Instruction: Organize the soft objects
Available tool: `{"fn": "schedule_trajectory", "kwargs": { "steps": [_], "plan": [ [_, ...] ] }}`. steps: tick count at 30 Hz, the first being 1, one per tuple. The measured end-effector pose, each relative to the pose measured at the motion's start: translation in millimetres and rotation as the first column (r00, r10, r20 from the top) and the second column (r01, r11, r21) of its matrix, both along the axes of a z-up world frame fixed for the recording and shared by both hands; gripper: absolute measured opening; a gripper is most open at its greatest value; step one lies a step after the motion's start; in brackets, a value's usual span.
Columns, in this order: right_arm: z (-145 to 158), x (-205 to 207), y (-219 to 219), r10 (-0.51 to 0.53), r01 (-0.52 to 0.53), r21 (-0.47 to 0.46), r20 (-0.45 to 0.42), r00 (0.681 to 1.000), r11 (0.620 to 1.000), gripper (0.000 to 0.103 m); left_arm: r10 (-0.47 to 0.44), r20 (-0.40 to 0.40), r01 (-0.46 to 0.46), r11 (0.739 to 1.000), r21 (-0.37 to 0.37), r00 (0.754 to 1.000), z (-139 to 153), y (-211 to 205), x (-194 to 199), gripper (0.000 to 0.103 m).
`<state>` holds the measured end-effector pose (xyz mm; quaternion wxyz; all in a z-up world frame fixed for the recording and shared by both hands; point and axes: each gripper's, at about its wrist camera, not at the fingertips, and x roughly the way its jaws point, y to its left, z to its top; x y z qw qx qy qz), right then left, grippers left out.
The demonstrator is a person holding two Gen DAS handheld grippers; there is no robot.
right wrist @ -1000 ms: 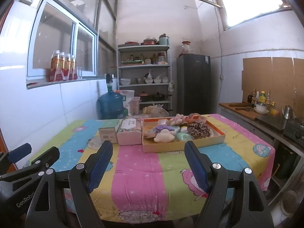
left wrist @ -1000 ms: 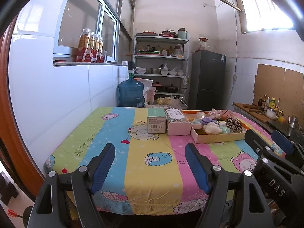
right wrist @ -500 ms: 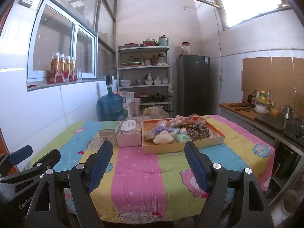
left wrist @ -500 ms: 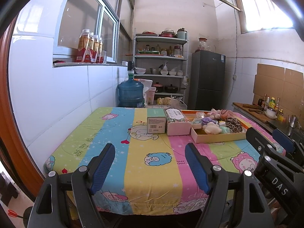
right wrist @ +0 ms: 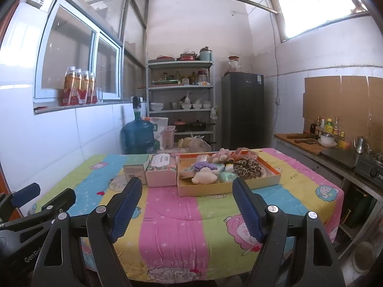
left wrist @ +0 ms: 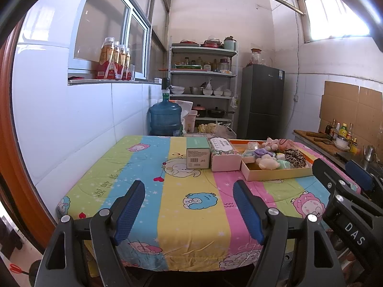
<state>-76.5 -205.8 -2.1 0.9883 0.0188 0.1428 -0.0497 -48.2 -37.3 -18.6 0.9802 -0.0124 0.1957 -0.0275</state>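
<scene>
A shallow cardboard tray [right wrist: 227, 186] at the far middle of the table holds a pile of soft things: a cream plush [right wrist: 204, 178], a purple one [right wrist: 203, 166], a leopard-print scrunchie [right wrist: 246, 165] and pink plush [right wrist: 221, 157]. The tray also shows in the left wrist view [left wrist: 275, 174]. My left gripper [left wrist: 189, 212] is open and empty above the table's near edge. My right gripper [right wrist: 185, 209] is open and empty, also at the near edge, well short of the tray.
A pink box [right wrist: 161, 169] and a green box [right wrist: 135, 167] stand left of the tray on the striped cartoon tablecloth [right wrist: 172, 215]. A white tiled wall runs along the left. A water jug [right wrist: 138, 136], shelves and a fridge [right wrist: 244, 110] stand behind; a counter [right wrist: 335, 153] is at the right.
Both grippers have barely shifted; the views drifted slightly. Both stay open and empty.
</scene>
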Motion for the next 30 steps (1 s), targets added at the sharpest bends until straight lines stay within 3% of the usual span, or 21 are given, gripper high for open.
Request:
{"fn": "schedule_trajectory", "kwargs": {
  "steps": [30],
  "plan": [
    [-3.3, 2.6, 7.3, 0.021, -0.021, -0.007, -0.026, 0.999, 1.0, 0.079, 0.016, 0.022, -0.015, 1.0, -0.008, 1.0, 1.3, 7.2, -5.0, 0.076]
  ]
}}
